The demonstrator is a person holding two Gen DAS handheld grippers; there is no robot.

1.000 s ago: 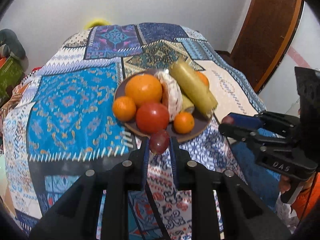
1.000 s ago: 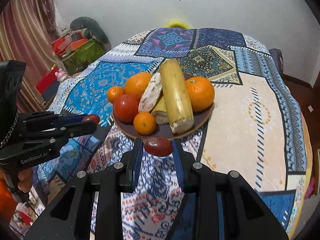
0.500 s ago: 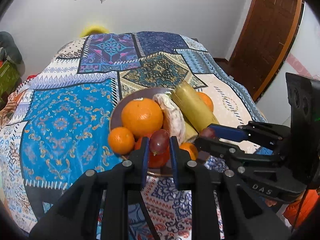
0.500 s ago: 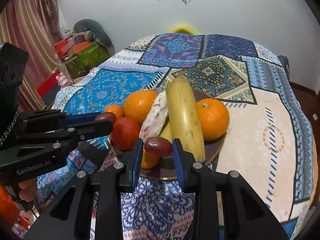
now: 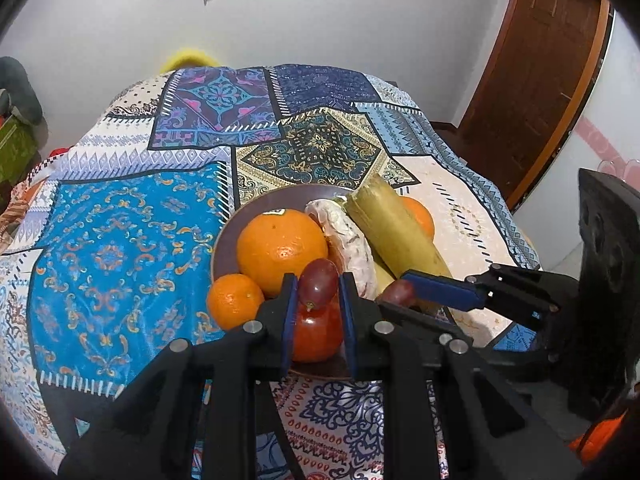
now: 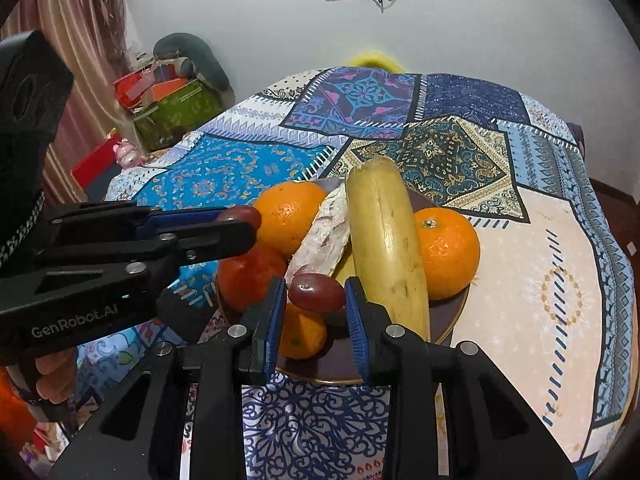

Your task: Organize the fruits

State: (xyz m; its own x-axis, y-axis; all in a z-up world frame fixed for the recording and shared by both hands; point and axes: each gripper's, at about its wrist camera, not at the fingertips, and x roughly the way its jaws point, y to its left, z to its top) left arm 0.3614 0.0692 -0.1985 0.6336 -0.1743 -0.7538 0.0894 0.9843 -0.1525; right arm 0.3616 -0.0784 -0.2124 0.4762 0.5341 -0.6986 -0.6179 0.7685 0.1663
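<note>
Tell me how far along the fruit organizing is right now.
Mostly done: the plate already holds oranges, a tomato, a banana and other fruit. In hand: the left gripper is shut on a grape and the right gripper on another grape, both held over the plate's near side. Left to do: set both grapes down and let go.

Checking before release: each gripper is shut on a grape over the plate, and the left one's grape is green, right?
Not green. The left gripper is shut on a red grape, as the left wrist view shows. The right gripper likewise holds its red grape over the plate.
</note>
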